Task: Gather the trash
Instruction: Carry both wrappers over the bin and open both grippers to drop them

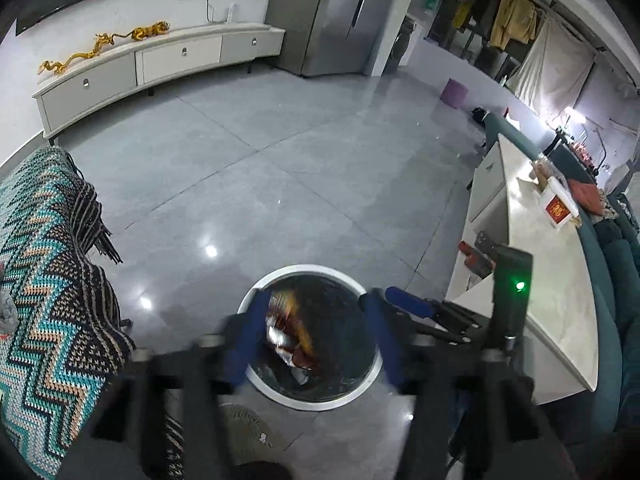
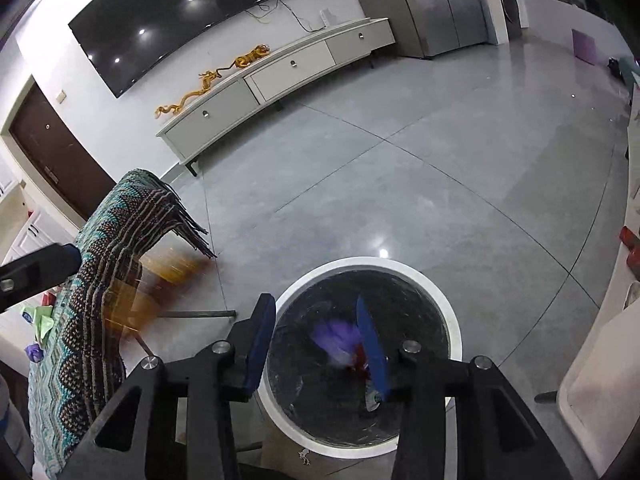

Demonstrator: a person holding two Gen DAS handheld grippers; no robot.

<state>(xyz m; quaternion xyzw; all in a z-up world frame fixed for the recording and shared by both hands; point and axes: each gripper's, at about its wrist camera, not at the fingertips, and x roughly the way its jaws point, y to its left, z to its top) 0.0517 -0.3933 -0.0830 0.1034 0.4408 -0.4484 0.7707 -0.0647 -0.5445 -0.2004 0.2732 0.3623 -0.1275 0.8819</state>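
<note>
The release step of the collecting is judged to be in hand: both tools are held above the round white-rimmed waste bin with a black liner (image 1: 372, 376), which stands on the grey tiled floor (image 1: 280, 168). The left gripper (image 1: 310, 336) is seen with its blue-padded jaws spread apart, and a crumpled orange, red and silver snack wrapper (image 1: 286, 328) lies blurred between them over the bin's mouth; no pad appears to press on it, so it is taken to be dropping. The right gripper (image 2: 320, 344) is likewise parted, and a blurred purple scrap with a red piece beside it (image 2: 340, 340) shows just inside its right-hand pad, over the dark liner; whether it touches that pad cannot be told. An orange-brown streak at the left of the right wrist view is too smeared to be named. The next move is judged to call for both tools to be lifted clear and turned toward whatever rubbish is left. The bin's rim sits close under both tools, so a straight rise is advised. A knitted zigzag throw in teal, black and tan (image 1: 52, 272) crowds the left side, and a long pale marble-topped counter (image 1: 540, 264) bounds the right; ahead, the floor lies open as far as the low white media cabinet (image 1: 160, 64).
</note>
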